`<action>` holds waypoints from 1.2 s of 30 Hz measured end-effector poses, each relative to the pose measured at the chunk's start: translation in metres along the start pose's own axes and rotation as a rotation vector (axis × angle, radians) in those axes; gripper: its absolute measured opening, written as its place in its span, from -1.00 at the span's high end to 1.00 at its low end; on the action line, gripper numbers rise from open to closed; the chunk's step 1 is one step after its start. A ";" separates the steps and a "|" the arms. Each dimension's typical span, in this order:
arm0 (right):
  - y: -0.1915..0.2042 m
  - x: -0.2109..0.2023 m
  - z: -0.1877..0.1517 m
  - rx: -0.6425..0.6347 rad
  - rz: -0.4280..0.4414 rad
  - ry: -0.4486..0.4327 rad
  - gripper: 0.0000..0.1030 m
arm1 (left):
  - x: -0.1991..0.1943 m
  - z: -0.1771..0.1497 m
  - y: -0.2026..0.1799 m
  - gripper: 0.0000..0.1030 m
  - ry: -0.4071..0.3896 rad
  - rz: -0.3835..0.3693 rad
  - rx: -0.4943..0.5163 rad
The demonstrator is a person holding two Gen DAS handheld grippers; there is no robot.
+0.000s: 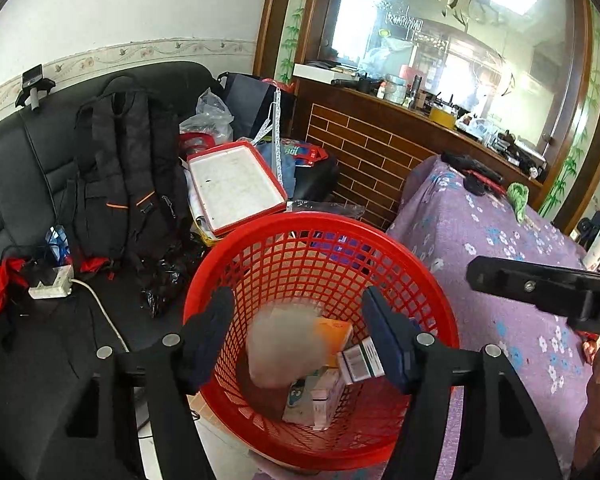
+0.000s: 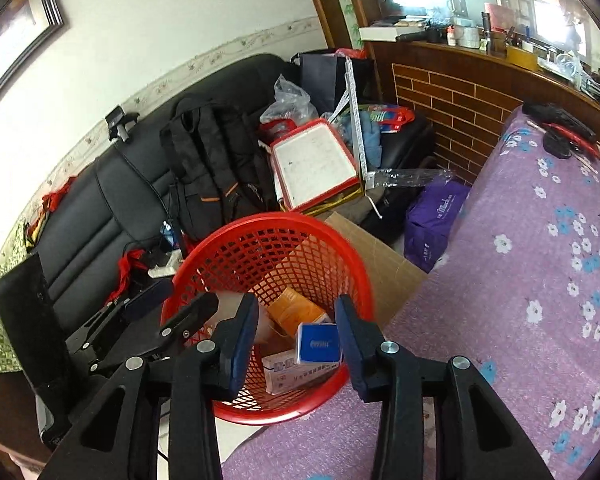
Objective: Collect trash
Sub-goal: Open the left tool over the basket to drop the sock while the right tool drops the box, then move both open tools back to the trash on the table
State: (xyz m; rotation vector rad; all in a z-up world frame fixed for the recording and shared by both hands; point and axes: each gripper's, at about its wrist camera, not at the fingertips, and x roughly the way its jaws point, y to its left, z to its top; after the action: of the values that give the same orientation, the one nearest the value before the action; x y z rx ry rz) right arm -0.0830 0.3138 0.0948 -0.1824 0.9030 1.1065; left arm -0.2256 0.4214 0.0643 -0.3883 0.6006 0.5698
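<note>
Over the red mesh basket (image 1: 440,312), the left hand-held gripper (image 1: 300,336) hung with its jaws spread and nothing pressed between the pads; a blurred pale wad (image 1: 284,348) showed in the gap, apart from both pads, above the basket's contents.
Left hand-held gripper in the right wrist view (image 2: 168,304): at the basket's left rim.
Right hand-held gripper (image 2: 296,336): over the same basket, jaws parted, released; a blue and white box (image 2: 318,344) lay between its fingers without a pad touching it.
Basket contents: an orange box (image 2: 296,312) toward the far side, a white printed carton (image 2: 292,374) at the bottom, and in the left wrist view a white carton with green print (image 1: 358,362).
Basket rim (image 2: 340,248): on the floor, between the black sofa (image 1: 16,168) on the left and a purple floral cloth (image 2: 540,280) on the right.
On the sofa: a black backpack (image 1: 124,168), a white power strip (image 1: 52,284), a red-edged white tray (image 1: 236,184) farther right.
Behind the basket, right wrist view: a cardboard sheet (image 2: 380,256) and a purple bag (image 2: 432,220).
Far wall: a wooden counter (image 1: 400,144) with brick-pattern front, cluttered on top.
</note>
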 end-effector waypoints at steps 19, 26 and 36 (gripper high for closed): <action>-0.081 -0.115 -0.077 0.134 -0.108 -0.097 0.13 | -0.029 -0.019 -0.102 -0.35 0.003 -0.128 0.160; -0.140 -0.158 -0.122 0.259 -0.161 -0.121 0.14 | -0.033 -0.041 -0.169 -0.36 0.042 -0.200 0.273; -0.219 -0.226 -0.185 0.391 -0.303 -0.166 0.14 | -0.039 -0.078 -0.268 -0.38 0.118 -0.314 0.476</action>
State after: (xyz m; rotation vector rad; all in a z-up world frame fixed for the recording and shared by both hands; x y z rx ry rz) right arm -0.0327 -0.0471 0.0710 0.0929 0.8908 0.6394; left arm -0.1234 0.1594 0.0770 -0.0615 0.7491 0.0938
